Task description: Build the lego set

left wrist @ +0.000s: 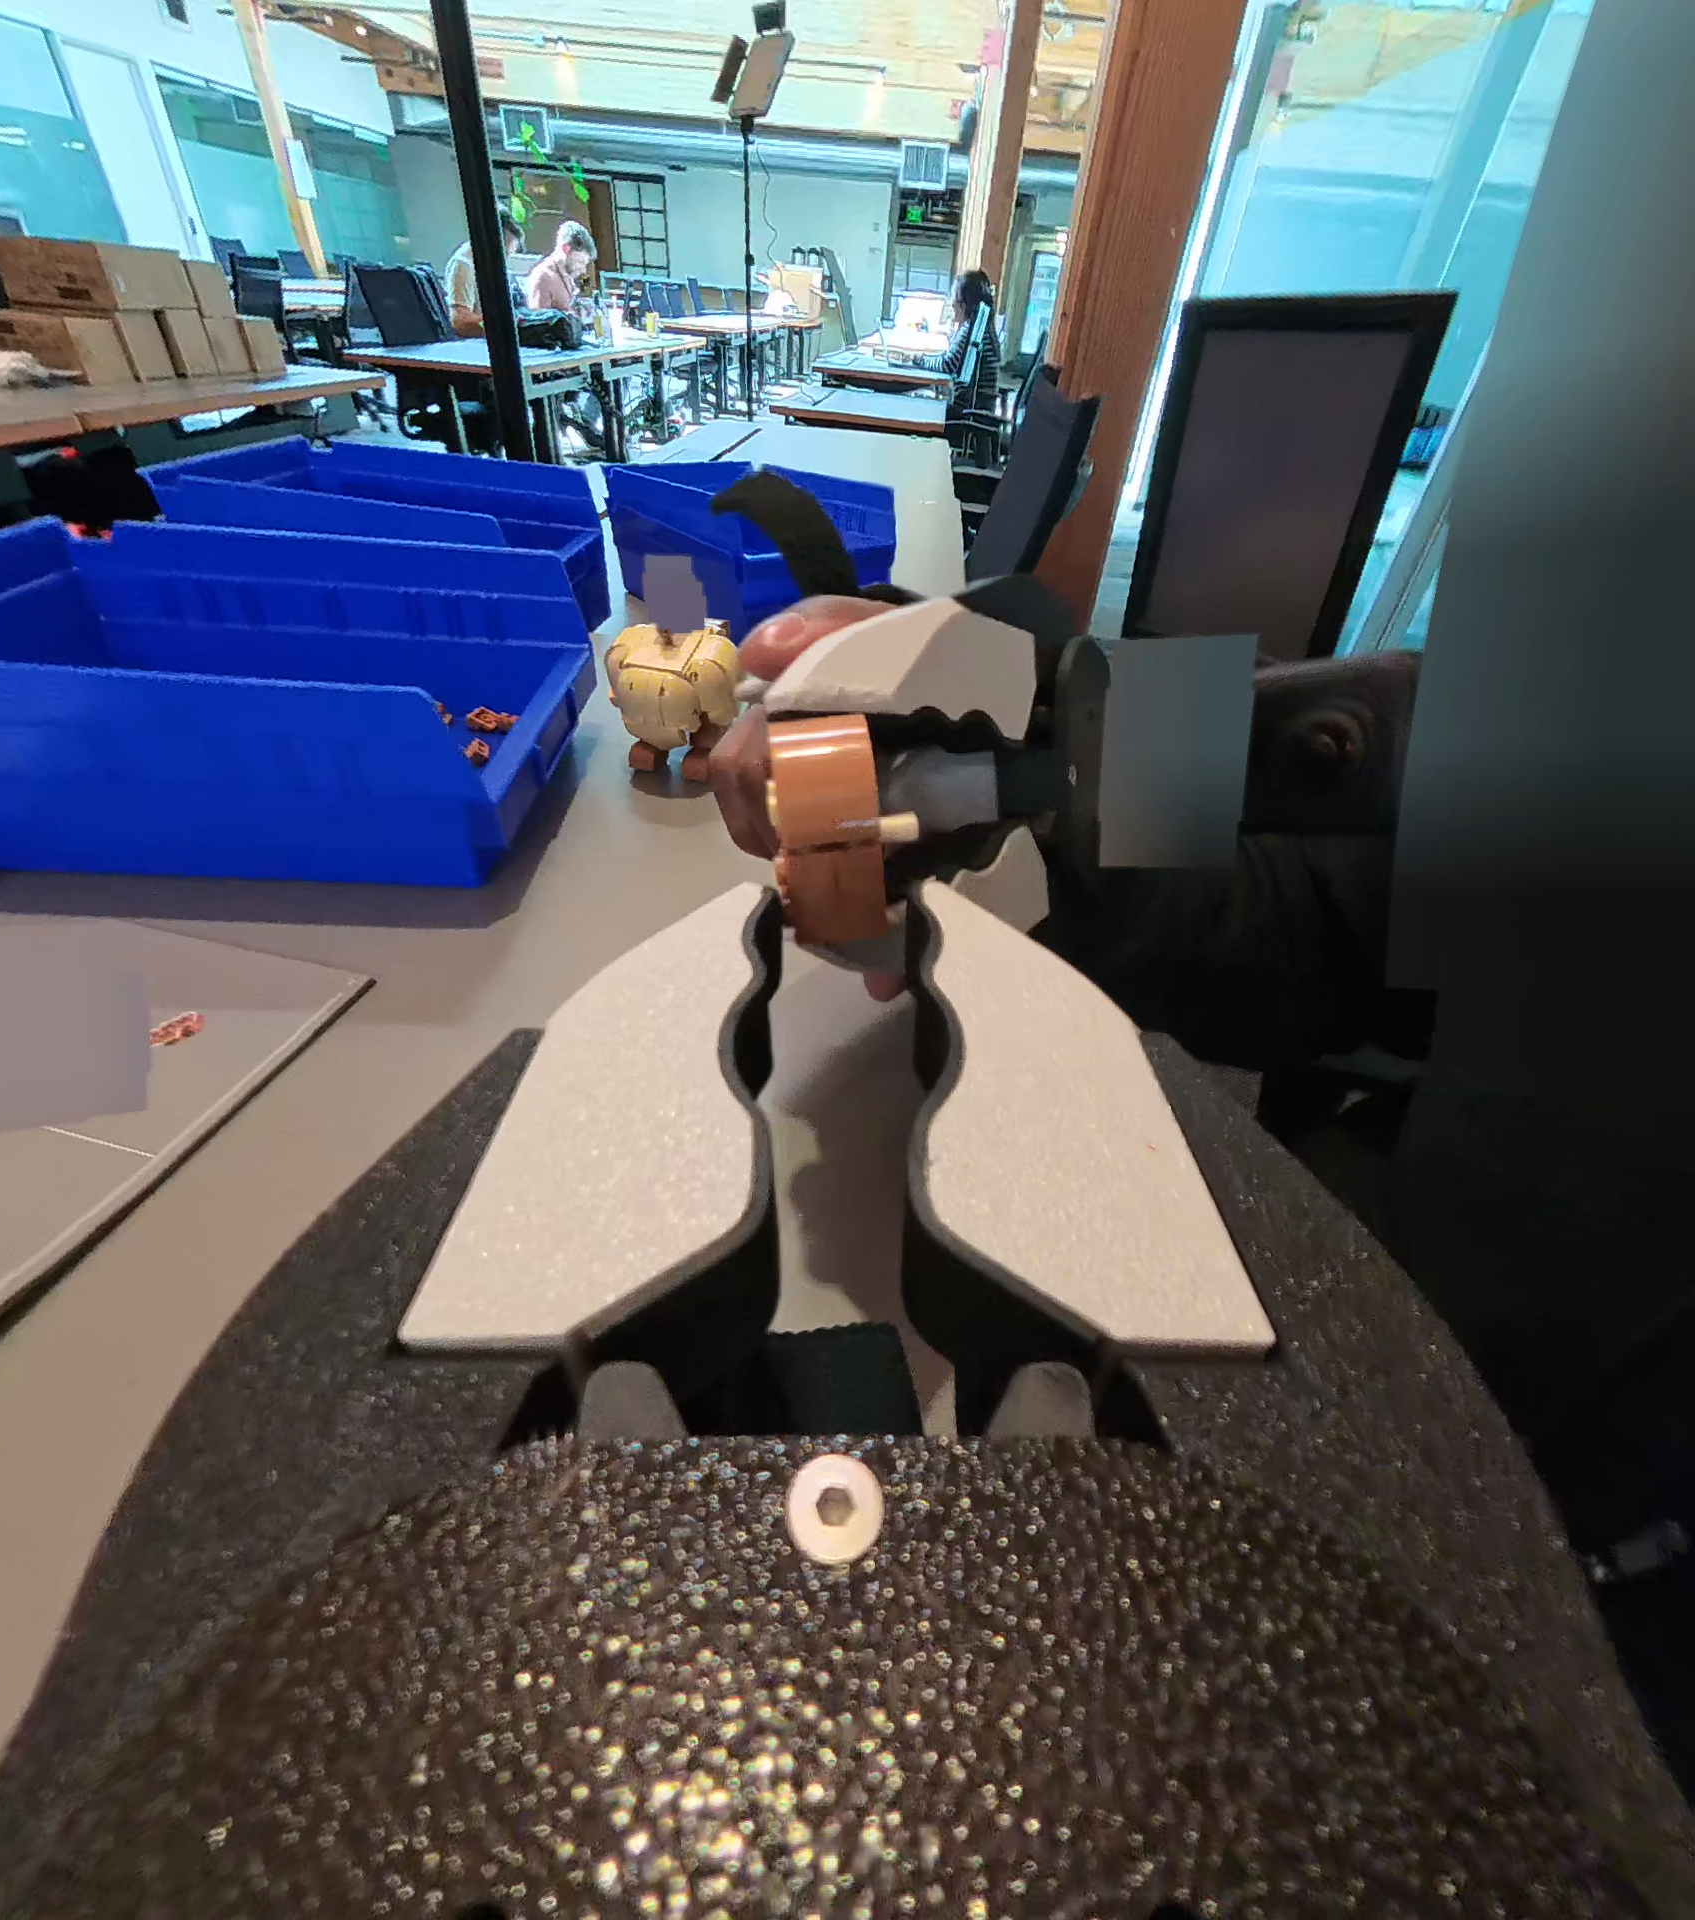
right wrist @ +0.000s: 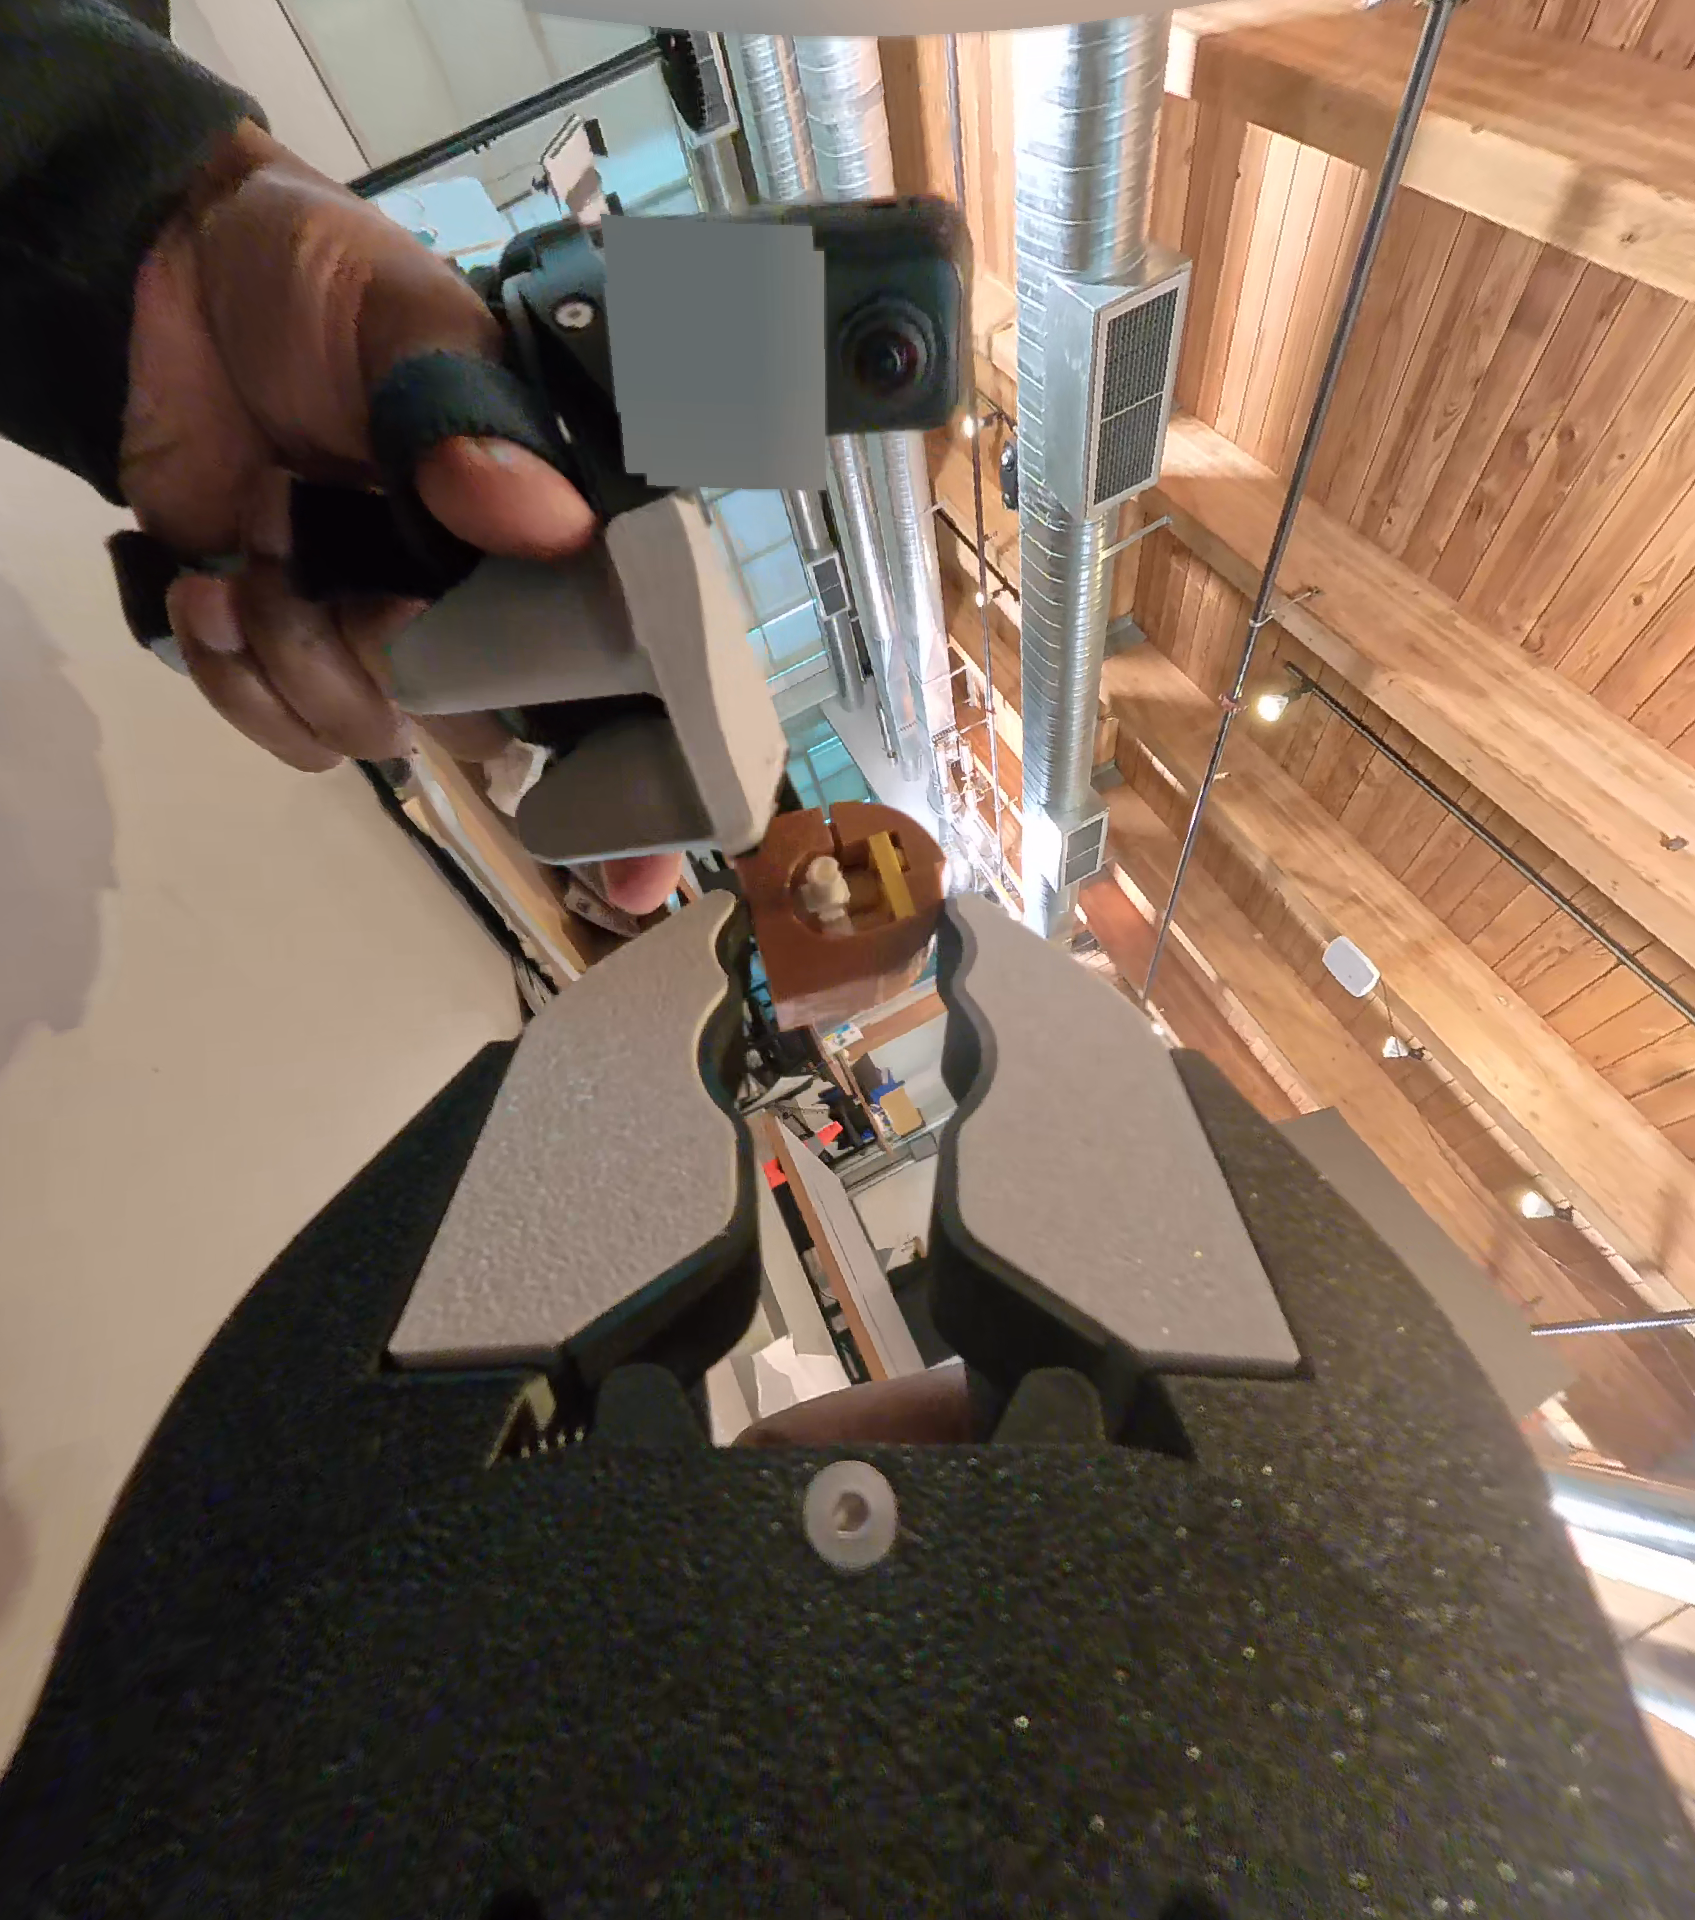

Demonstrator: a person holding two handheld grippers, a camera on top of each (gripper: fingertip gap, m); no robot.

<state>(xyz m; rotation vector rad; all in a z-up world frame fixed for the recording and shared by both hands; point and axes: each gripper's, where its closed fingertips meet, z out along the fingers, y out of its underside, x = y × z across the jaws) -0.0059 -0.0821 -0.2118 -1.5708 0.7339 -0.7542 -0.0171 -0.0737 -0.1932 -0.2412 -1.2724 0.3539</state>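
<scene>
While both grey, wavy-padded claws (left wrist: 838, 914) (right wrist: 838, 925) clamp it, the rounded brown brick piece (left wrist: 822, 810) hangs midair

L gripper (left wrist: 835, 940): jaws narrow, closed on lower end of brown brick piece (left wrist: 827, 821); both pads against it. L hand (right wrist: 303, 436) wraps the handle, thumb fwd through black strap, dark sleeve at wrist.

R gripper (right wrist: 843, 935): comes in from the side, roughly crosswise to L; jaws wider, clamped on same piece's round end. R hand's fingers (left wrist: 744, 779) show behind the piece.
</scene>
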